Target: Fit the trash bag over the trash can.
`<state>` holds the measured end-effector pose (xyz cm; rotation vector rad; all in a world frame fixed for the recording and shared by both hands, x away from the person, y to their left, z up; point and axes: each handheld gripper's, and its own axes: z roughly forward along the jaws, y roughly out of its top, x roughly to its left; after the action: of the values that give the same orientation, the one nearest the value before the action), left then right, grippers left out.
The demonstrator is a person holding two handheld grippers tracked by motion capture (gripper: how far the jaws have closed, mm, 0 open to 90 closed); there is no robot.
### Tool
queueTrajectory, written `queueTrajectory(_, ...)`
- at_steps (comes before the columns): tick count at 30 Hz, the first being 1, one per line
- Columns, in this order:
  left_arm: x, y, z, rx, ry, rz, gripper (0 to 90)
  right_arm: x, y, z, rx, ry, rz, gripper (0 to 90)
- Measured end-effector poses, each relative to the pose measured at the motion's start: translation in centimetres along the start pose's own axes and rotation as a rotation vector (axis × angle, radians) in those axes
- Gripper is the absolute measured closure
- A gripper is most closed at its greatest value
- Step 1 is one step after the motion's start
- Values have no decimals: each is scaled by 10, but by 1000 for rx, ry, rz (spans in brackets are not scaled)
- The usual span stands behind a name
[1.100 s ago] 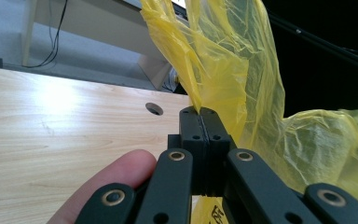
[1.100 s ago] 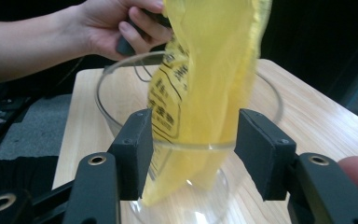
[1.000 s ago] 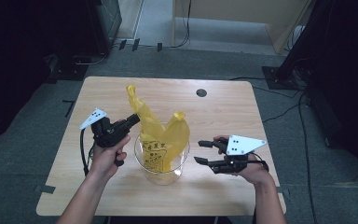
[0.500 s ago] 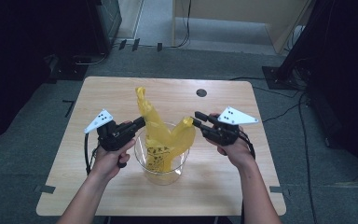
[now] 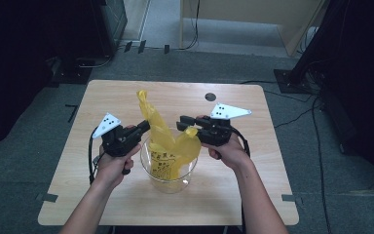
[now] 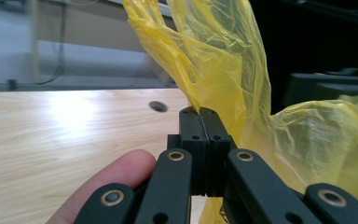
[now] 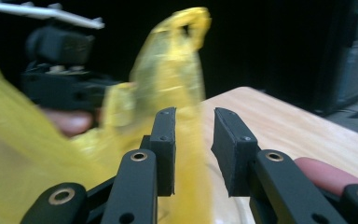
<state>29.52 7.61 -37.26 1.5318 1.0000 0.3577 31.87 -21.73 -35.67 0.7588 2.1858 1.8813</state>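
Here, left gripper [image 6: 199, 122] clamped on yellow bag [image 6: 214, 60]

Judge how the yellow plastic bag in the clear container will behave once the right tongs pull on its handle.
The yellow plastic bag looks thin, crinkled and floppy, so it should stretch and drape. It seems light. The clear container might tip or slide if pulled hard.

My left hand-held gripper [image 5: 145, 127] is pointing right, jaws pressed tight together, fingers [image 6: 107, 179] wrapped under the body. My right hand-held gripper [image 5: 182, 123] is pointing left toward it, jaws partly apart w/ a gap showing, having just been closing. Both forearms are coming up from below, wrists roughly level.
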Motion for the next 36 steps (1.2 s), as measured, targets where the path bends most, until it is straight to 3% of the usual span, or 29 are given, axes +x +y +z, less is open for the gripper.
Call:
queueTrajectory(5, -11, 2, 3, 10, 83, 56, 899, 11, 2, 2, 52, 109, -22, 703)
queueTrajectory(12, -27, 3, 6, 18, 175, 161, 896, 13, 12, 1, 30, 118, 46, 614)
queueTrajectory(19, -35, 2, 9, 27, 251, 230, 895, 27, 20, 6, 50, 149, 45, 531)
queueTrajectory(22, -38, 1, 9, 24, 270, 249, 894, 31, 21, 10, 74, 131, 51, 482)
queueTrajectory(24, -39, 1, 9, 23, 273, 257, 893, 33, 20, 14, 100, 124, 58, 496)
queueTrajectory(26, -39, 1, 8, 24, 275, 257, 893, 35, 18, 19, 143, 108, 52, 556)
queueTrajectory(29, -37, 2, 7, 24, 262, 248, 891, 38, 13, 24, 189, 75, 35, 845)
queueTrajectory(30, -36, 2, 6, 21, 247, 235, 890, 38, 12, 25, 204, 52, 30, 900)
queueTrajectory(32, -32, 3, 2, 22, 211, 197, 885, 36, 9, 26, 210, -3, 30, 900)
queueTrajectory(36, -22, 3, -5, 29, 209, 168, 874, 30, 0, 17, 179, -100, 31, 900)
